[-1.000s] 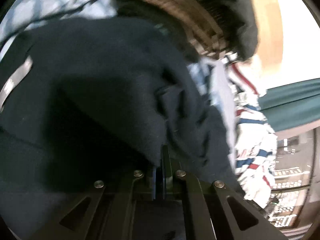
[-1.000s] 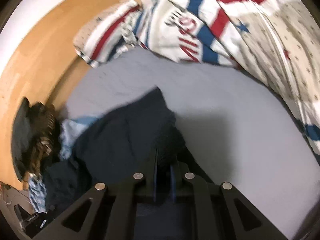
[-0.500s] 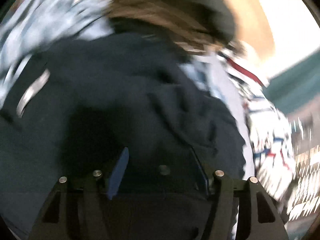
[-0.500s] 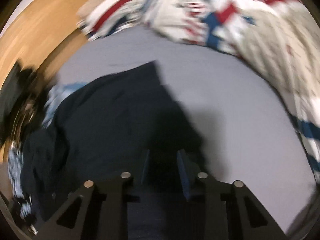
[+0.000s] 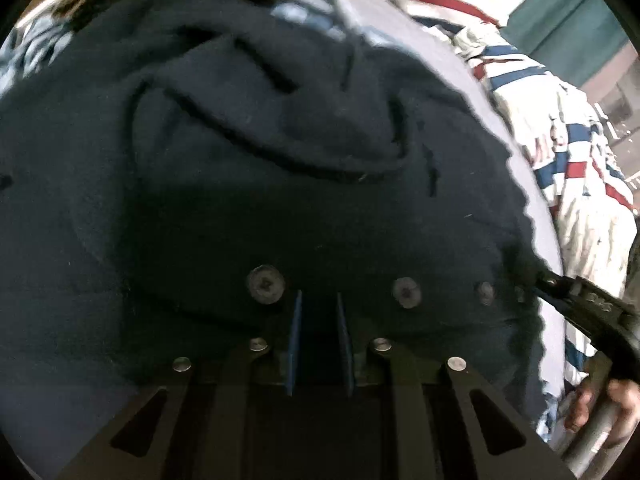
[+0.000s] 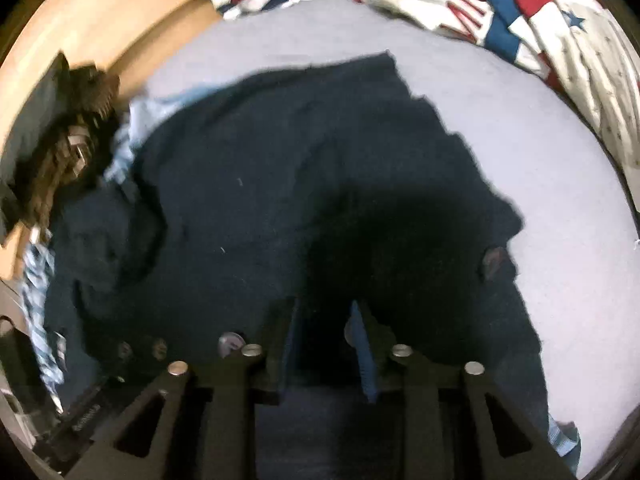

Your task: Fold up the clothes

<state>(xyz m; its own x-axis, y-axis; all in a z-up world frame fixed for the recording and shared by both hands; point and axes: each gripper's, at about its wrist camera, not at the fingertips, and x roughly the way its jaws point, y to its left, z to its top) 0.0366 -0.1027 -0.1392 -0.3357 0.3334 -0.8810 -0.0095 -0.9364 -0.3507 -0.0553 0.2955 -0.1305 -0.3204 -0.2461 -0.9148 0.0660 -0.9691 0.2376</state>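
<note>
A dark navy garment (image 5: 248, 168) with metal snaps (image 5: 265, 283) lies rumpled on the grey sheet (image 5: 540, 216). My left gripper (image 5: 319, 300) points down at its snap edge. The jaws are closing with a narrow gap left, and the blue pads (image 5: 295, 344) do not visibly press any cloth. In the right wrist view the same garment (image 6: 280, 184) spreads across the sheet (image 6: 540, 152). My right gripper (image 6: 326, 308) hovers over its near edge, jaws opening, with dark cloth below the gap but nothing pinched. That gripper's tip (image 5: 580, 300) shows at the left view's right edge.
A red, white and blue quilt (image 6: 520, 12) is bunched along the far side of the bed. A pile of other clothes, brown knit (image 6: 68, 148) and light blue (image 6: 132, 136), sits beside the garment. A hand (image 5: 600, 404) holds the right gripper's handle.
Both grippers let go of the navy cloth and slid along it to the snap edge. The left jaws opened wide, then narrowed. The right jaws widened steadily.
</note>
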